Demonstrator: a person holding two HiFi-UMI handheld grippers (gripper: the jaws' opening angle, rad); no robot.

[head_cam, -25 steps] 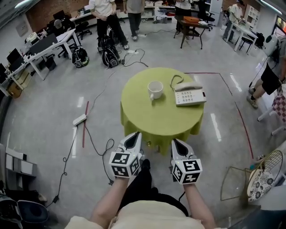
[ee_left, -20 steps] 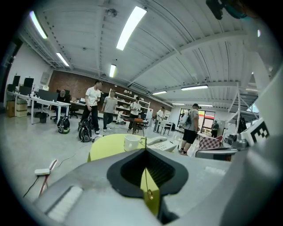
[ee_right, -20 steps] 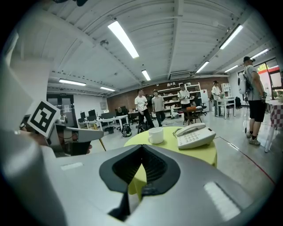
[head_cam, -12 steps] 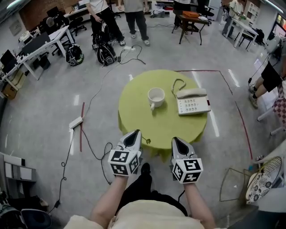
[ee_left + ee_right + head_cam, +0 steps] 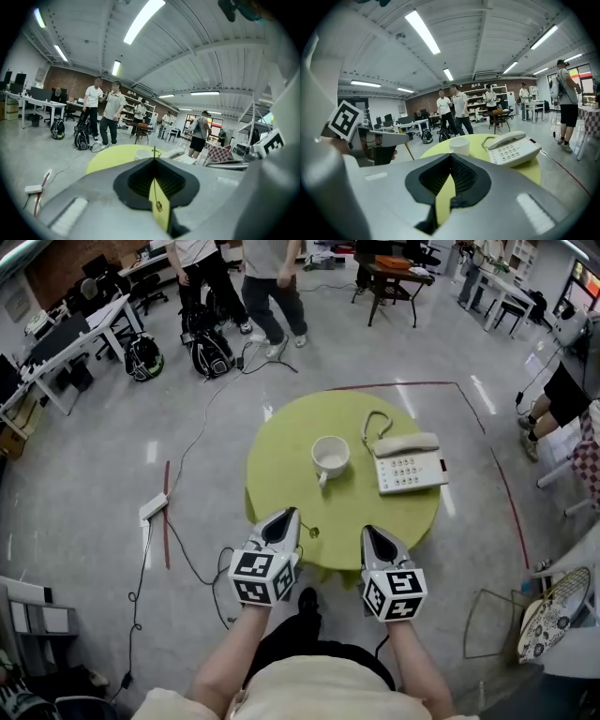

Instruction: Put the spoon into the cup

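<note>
left gripper (image 5: 289, 516): my jaws pinch the spoon (image 5: 310, 531) | right gripper (image 5: 369, 533): pressed together, holding nothing | cup (image 5: 330, 455): empty, on table (image 5: 281, 470)

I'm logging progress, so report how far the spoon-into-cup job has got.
Done: the spoon is picked up, clamped in the left gripper. In hand: it hangs at the near edge of the table, well short of the cup. Left: carry it to the cup, which stands empty beside the phone, and drop it in. The right gripper is shut on nothing.
</note>
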